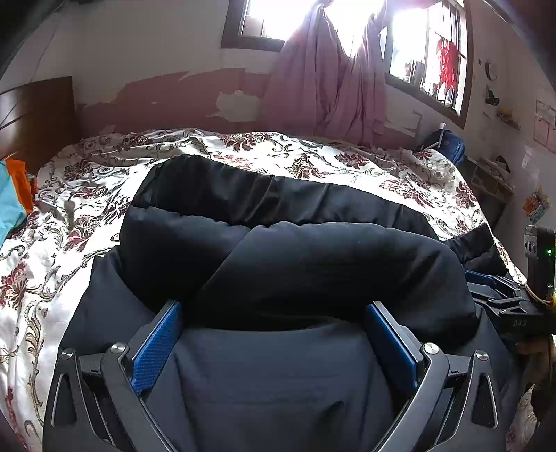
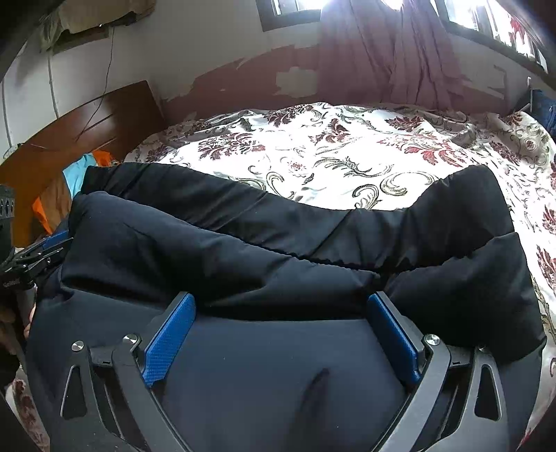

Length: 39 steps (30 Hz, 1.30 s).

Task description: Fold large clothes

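Jacket [image 1: 312,264], black and padded, lies folded on the floral bedspread [image 1: 87,208], directly beneath and ahead of left gripper [image 1: 274,313] and right gripper [image 2: 281,309]; both gape wide, gripping nothing.

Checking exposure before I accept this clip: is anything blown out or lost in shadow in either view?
Left wrist view: window blown to white, fisheye bends the bed. Right wrist view: window clipped at the top edge; black jacket keeps only faint folds in both views.
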Motion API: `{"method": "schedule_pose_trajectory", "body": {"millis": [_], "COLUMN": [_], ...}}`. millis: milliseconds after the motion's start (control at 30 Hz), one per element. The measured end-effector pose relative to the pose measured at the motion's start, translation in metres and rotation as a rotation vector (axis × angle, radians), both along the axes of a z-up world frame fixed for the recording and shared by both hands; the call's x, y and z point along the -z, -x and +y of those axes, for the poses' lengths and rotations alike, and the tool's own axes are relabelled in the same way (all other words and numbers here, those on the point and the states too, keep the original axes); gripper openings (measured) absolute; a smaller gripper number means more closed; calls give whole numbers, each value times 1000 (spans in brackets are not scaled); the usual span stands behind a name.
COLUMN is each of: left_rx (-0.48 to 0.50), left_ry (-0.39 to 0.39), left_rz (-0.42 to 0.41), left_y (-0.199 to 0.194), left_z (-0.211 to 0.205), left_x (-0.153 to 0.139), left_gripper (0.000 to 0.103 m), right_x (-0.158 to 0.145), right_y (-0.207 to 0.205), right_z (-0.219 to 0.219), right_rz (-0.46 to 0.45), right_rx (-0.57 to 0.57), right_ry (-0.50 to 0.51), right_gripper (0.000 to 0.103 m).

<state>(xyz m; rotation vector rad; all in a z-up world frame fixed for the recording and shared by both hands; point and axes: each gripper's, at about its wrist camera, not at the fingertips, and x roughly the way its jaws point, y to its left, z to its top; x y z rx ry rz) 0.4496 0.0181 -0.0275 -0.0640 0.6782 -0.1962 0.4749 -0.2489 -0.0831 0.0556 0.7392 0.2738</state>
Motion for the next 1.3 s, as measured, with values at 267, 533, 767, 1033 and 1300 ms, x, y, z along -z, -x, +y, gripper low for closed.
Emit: {"method": "schedule_pose_trajectory", "body": {"millis": [267, 533, 767, 1033, 1300], "left_rx": [-1, -40, -315, -375, -332], "left_ry": [1, 111, 134, 312, 353], "left_rz": [-7, 10, 66, 175, 175], "left_y": [1, 9, 8, 3, 5], "left_z": [-1, 34, 95, 129, 130], "left_x": [2, -20, -21, 27, 33], "left_gripper": [103, 103, 103, 103, 103], "right_x": [-1, -50, -48, -5, 21], "right_y": [2, 38, 36, 21, 24], "right_z": [-2, -27, -71, -97, -126], "right_rz": [-16, -121, -45, 59, 128], "right_rx": [10, 65, 260, 302, 250], "right_ry": [-10, 114, 199, 80, -206], "right_gripper": [98, 98, 98, 101, 102]}}
